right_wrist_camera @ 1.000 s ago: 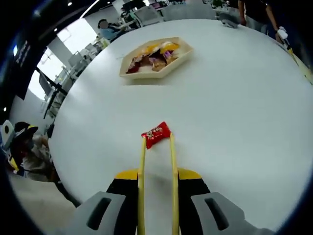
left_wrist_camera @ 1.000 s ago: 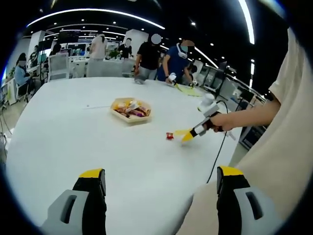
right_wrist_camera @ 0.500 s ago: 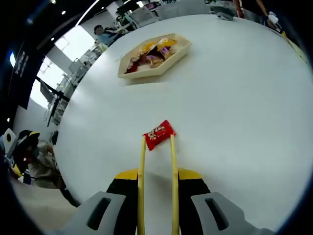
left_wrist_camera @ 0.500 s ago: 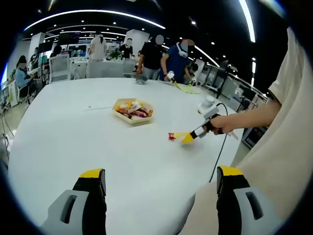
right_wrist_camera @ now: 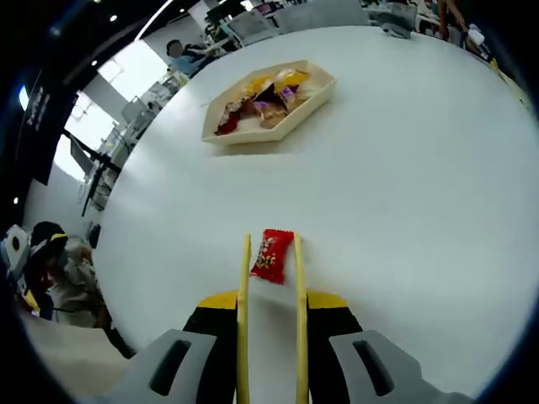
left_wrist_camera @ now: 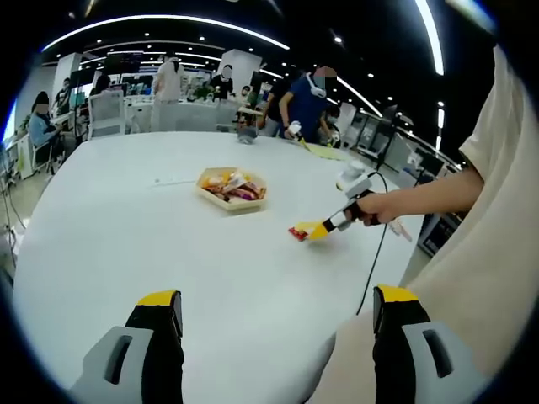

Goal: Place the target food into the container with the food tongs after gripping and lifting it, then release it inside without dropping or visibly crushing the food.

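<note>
Tong fingers [right_wrist_camera: 245,278] flanking red snack packet [right_wrist_camera: 271,255] on table [right_wrist_camera: 404,168].

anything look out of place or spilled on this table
One thing: a red wrapped snack lies alone on the white table, well apart from the tray that holds the other snacks. The yellow tongs of the right gripper straddle it. Its wrapper looks intact, and nothing looks spilled.

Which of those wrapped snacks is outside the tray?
The red packet, lying alone on the table between the yellow tongs; the others sit in the tray.
</note>
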Available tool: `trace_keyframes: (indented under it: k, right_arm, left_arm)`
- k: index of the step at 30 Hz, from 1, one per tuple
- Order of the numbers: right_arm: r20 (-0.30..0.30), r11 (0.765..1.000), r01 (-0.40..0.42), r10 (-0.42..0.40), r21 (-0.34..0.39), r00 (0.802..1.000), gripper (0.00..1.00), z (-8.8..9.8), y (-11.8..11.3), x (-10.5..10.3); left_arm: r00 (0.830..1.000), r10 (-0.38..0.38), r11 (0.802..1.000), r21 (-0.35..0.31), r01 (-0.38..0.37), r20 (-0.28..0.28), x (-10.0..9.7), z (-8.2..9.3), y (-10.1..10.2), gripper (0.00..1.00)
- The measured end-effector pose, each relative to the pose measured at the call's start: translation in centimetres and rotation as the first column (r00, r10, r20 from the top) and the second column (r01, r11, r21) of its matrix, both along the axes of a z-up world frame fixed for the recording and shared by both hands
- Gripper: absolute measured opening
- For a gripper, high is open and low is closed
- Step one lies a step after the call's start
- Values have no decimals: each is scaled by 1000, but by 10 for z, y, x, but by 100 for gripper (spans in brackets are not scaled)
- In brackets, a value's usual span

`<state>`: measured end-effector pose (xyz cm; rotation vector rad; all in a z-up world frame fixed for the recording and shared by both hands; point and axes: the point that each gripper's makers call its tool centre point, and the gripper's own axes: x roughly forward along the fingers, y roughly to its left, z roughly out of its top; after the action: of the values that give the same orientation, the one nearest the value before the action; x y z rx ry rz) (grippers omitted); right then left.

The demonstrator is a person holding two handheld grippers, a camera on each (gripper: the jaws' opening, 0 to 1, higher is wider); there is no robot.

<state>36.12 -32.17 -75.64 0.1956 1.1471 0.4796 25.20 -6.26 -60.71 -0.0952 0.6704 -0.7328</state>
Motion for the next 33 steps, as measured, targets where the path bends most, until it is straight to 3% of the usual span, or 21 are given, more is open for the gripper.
trace_keyframes:
  k: [7, 12, 13, 18, 24, 28, 33]
  right_arm:
    - [-1, 999, -35, 35, -9, 999, 27, -1, 9, 3]
    - [46, 984, -122, 128, -129, 991, 27, -1, 5, 5]
    - [63, 966, -161, 177, -202, 982, 27, -1, 0, 5]
    - [72, 910, -268, 304, -316, 950, 27, 2, -1, 0]
    - [88, 913, -248, 290, -325, 953, 27, 0, 0, -2]
    - [55, 867, -306, 354, -392, 934, 26, -5, -6, -7]
    - [38, 867, -294, 337, -401, 941, 27, -8, -12, -11]
  left_arm:
    - [1000, 4, 1000, 1, -4, -2, 0, -1, 2, 94]
    - [1000, 6, 1000, 0, -6, -4, -1, -1, 4, 94]
    - [1000, 7, 1000, -1, -7, -3, -1, -1, 5, 94]
    - [1000, 3, 1000, -6, -3, -3, -1, -2, 4, 94]
    - [1000, -1, 1000, -11, 1, 2, -1, -2, 3, 94]
    - [1000, 5, 1000, -12, -5, 2, -2, -2, 5, 94]
    - [1000, 4, 1000, 4, -4, -4, -5, -5, 8, 90]
